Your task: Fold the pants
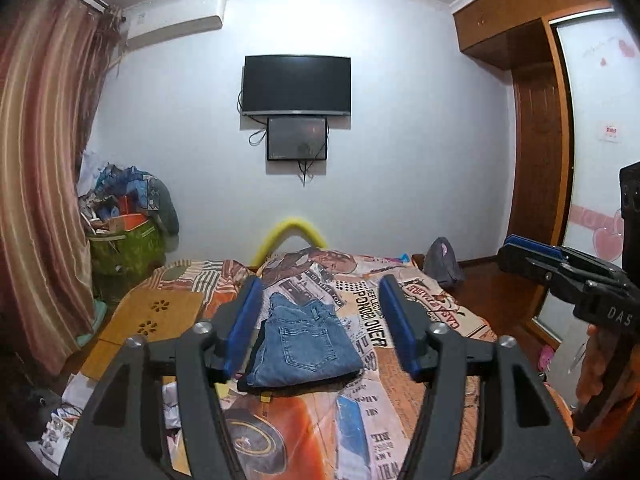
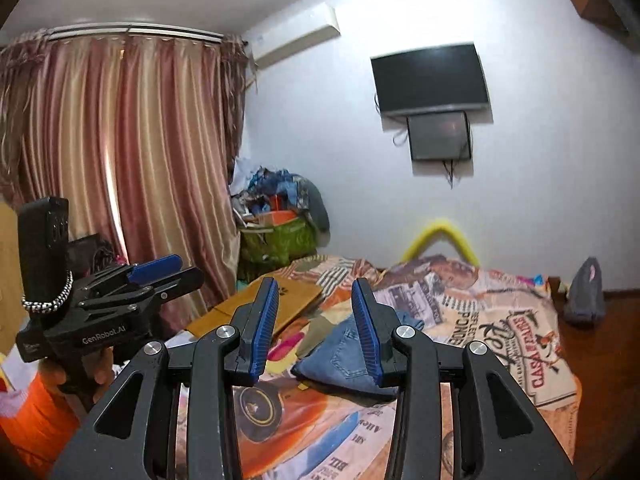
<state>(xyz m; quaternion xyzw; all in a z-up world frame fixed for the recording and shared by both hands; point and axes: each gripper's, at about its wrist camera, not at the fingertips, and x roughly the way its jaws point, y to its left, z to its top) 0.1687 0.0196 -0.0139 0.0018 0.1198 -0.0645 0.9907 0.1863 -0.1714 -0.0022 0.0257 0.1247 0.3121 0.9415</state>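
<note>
Left wrist view — folded jeans (image 1: 303, 346) lie on the bed (image 1: 404, 412).

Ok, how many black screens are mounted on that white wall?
2: a large black screen high on the white wall, and a smaller black screen directly under it. None looks hidden.

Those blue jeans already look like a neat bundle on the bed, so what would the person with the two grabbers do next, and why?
Probably nothing more than a final check, then rest. The jeans lie folded in a compact stack on the bed cover. The left gripper and right gripper are both open, empty and held above the bed, clear of the cloth.
</note>
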